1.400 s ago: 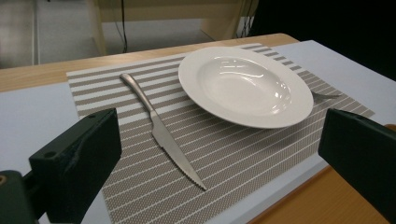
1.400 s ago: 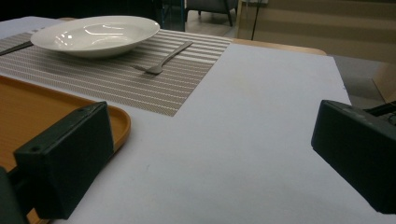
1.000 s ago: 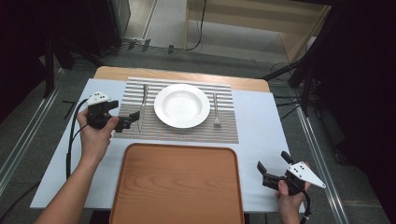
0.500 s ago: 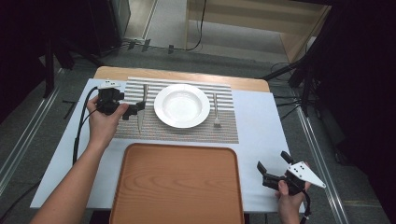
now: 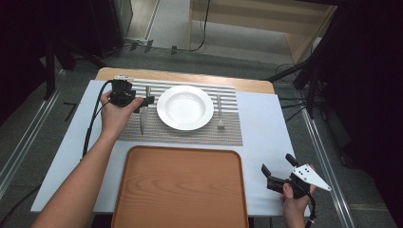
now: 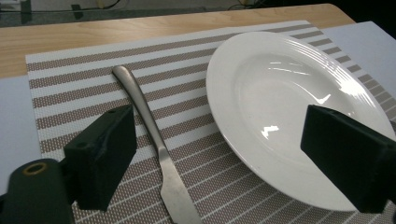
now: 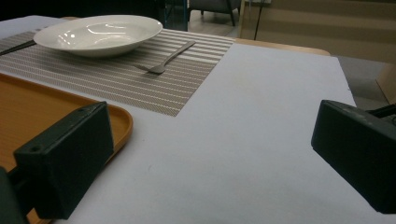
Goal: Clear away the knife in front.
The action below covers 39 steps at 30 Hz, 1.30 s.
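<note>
A silver knife (image 5: 141,124) (image 6: 154,140) lies on the striped placemat (image 5: 190,135) left of a white plate (image 5: 185,108) (image 6: 289,93). My left gripper (image 5: 144,103) (image 6: 223,126) hovers just over the knife's middle, near the plate's left rim. Its jaws stand wide apart and have just been closing a little. The knife and the plate's edge lie between and below them, and neither pad touches anything. A fork (image 5: 220,114) (image 7: 166,58) lies right of the plate. My right gripper (image 5: 278,165) (image 7: 215,135) rests open over the bare white table at the front right, with nothing in it.
A wooden tray (image 5: 180,187) (image 7: 28,107) with nothing on it sits at the table's near edge, between my two hands. A strip of light wood (image 5: 190,78) runs along the far edge behind the placemat. The left gripper's black cable (image 5: 92,123) trails down the left side.
My left hand has moved away from me and to the right, from the placemat's left edge to over the knife. The right hand has stayed where it was.
</note>
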Each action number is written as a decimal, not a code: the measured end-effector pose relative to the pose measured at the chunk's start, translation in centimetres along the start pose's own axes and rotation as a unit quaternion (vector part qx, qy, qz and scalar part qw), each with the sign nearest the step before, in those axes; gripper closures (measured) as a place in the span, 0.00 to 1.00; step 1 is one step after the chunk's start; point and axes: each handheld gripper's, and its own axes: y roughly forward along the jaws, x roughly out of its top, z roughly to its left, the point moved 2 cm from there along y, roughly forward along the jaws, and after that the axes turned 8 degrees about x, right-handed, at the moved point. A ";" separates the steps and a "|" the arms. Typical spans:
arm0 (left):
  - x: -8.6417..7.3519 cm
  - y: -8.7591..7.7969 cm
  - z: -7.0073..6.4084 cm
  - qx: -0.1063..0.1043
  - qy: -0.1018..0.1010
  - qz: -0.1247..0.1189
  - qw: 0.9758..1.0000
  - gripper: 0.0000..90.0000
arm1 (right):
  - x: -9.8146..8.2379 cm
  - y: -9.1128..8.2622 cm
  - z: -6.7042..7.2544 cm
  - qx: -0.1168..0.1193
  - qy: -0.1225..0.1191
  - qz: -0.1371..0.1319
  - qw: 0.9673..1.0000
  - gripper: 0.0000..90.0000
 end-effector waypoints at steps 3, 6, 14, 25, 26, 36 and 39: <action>0.5 0.8 0.3 0.008 0.006 0.018 1.000 0.13 | 0.0 0.0 0.0 -0.001 0.001 0.000 1.000 0.00; 0.9 1.7 0.7 0.018 0.001 0.035 0.999 0.22 | 0.0 0.0 0.0 0.000 0.000 -0.001 1.000 0.00; 2.0 3.8 1.4 0.059 -0.013 0.084 0.995 0.39 | 0.0 0.1 0.0 -0.003 -0.001 -0.001 1.000 0.00; 1.5 6.1 1.3 0.087 -0.008 0.140 0.986 0.61 | 0.0 0.1 0.1 -0.003 -0.002 0.001 1.000 0.00; 1.4 6.3 1.3 0.088 -0.007 0.143 0.986 0.64 | 0.0 0.1 0.1 -0.003 -0.002 0.001 1.000 0.00; 0.7 7.7 0.9 0.112 0.009 0.164 0.980 0.69 | 0.0 0.1 0.1 -0.002 -0.004 0.001 1.000 0.00; 0.5 7.9 0.8 0.122 0.018 0.169 0.978 0.70 | 0.0 0.2 0.1 -0.003 -0.005 0.002 1.000 0.00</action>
